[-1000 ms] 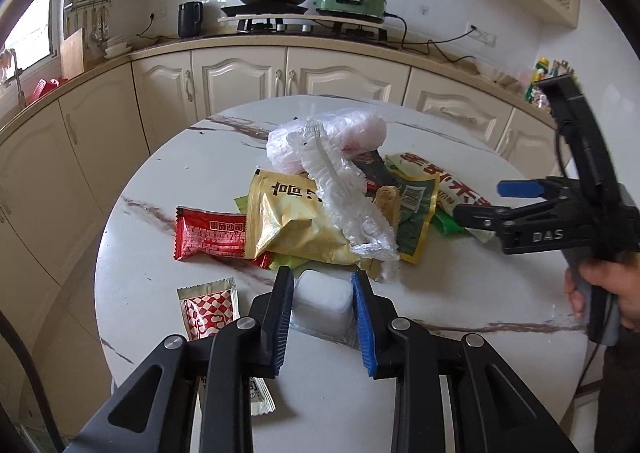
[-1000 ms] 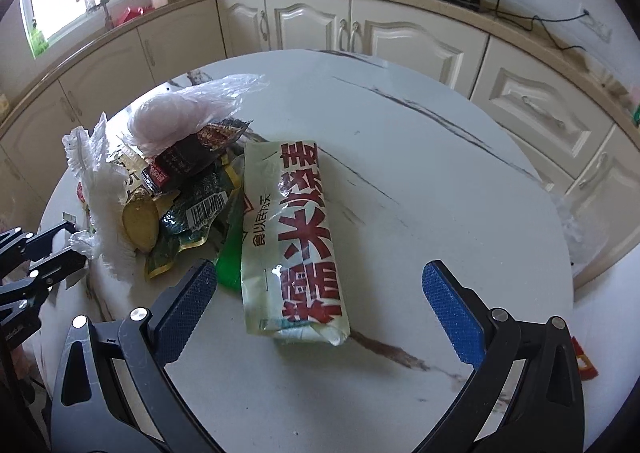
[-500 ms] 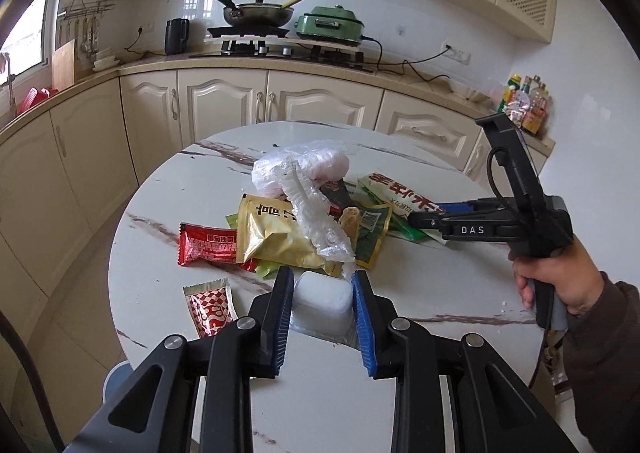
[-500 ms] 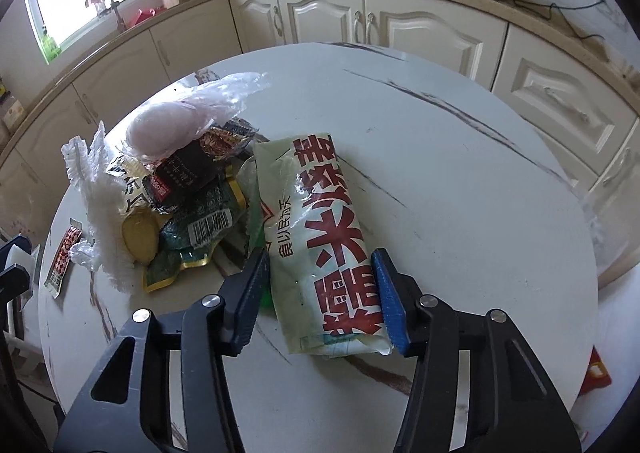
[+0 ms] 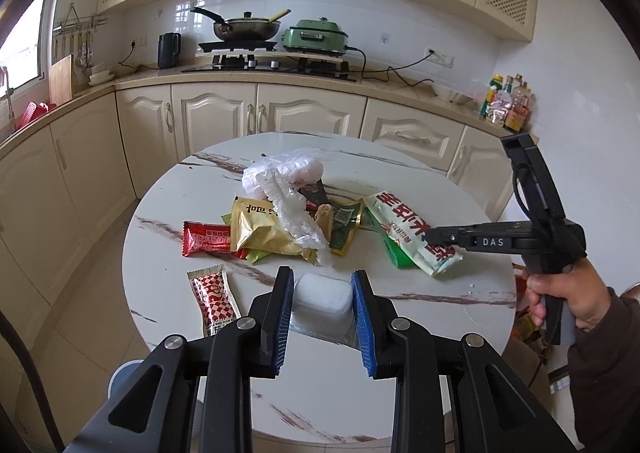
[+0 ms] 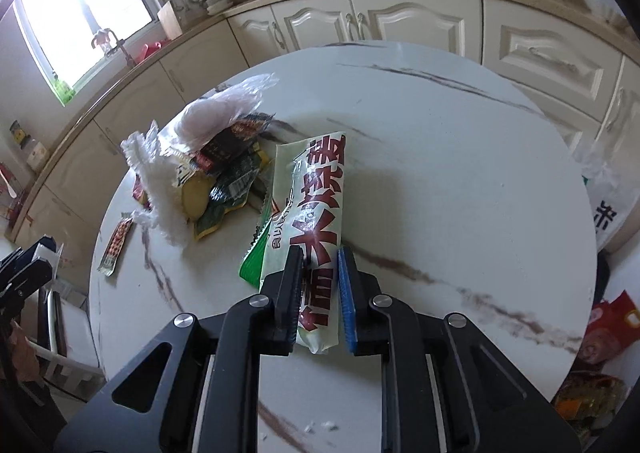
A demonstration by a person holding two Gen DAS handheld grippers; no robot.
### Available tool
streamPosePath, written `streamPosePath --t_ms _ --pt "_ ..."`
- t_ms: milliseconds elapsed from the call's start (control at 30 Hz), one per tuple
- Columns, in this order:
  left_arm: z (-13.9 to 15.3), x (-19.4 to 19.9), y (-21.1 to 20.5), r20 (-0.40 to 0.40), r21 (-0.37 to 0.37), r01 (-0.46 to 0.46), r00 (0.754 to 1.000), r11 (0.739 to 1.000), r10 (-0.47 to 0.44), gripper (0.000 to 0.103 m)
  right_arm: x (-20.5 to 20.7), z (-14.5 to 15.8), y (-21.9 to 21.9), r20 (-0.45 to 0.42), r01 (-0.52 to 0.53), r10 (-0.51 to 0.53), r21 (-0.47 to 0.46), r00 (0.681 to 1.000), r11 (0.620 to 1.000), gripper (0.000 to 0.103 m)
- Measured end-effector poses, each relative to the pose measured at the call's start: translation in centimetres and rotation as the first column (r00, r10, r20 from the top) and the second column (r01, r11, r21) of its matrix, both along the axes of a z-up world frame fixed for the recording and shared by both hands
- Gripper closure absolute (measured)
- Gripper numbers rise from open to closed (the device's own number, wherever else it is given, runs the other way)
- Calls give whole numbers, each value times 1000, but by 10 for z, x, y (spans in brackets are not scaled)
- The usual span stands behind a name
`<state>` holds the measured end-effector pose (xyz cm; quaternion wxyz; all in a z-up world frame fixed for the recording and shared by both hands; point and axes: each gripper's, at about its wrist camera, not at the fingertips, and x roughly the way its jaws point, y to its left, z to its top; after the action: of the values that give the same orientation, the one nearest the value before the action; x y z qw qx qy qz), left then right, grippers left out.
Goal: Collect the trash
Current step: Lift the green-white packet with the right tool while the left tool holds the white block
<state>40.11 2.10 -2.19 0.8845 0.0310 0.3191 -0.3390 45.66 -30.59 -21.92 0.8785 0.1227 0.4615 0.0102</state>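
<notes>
On a round marble table (image 5: 440, 293) lies a heap of trash: a gold bag (image 5: 256, 229), a red wrapper (image 5: 206, 241), a checked sachet (image 5: 214, 301), clear plastic (image 5: 288, 177) and a green wrapper (image 5: 344, 225). My left gripper (image 5: 322, 281) is shut on a white plastic tub (image 5: 320, 299), held above the table's near side. My right gripper (image 6: 320, 257) has its jaws closing on the near end of a long white snack bag with red characters (image 6: 316, 189); its pads squeeze the crumpled bag. The left wrist view shows that gripper (image 5: 430, 235) from the side, on the bag (image 5: 404, 223).
Cream cabinets (image 5: 312, 117) and a counter with a stove (image 5: 248, 53) curve behind the table. A person's hand (image 5: 568, 293) holds the right gripper. A white plastic bag (image 6: 604, 193) hangs off the table's right edge, with colourful packets (image 6: 612, 325) on the floor below it.
The right gripper went from wide open to closed around the white snack bag's near end, which now bunches up. The left gripper drew back and up from the heap, still holding the tub.
</notes>
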Motion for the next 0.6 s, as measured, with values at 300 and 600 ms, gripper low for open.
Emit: streamPosePath --t_ms 300,600 --pt "6 -20 14 -1 -3 -4 1000 1000 4 78 1 8 38 2 78 -78 -97 997 992 23" --pt "8 -23 17 0 0 10 1000 1000 -10 78 40 -18 68 -85 88 -108 -205 991 975 24"
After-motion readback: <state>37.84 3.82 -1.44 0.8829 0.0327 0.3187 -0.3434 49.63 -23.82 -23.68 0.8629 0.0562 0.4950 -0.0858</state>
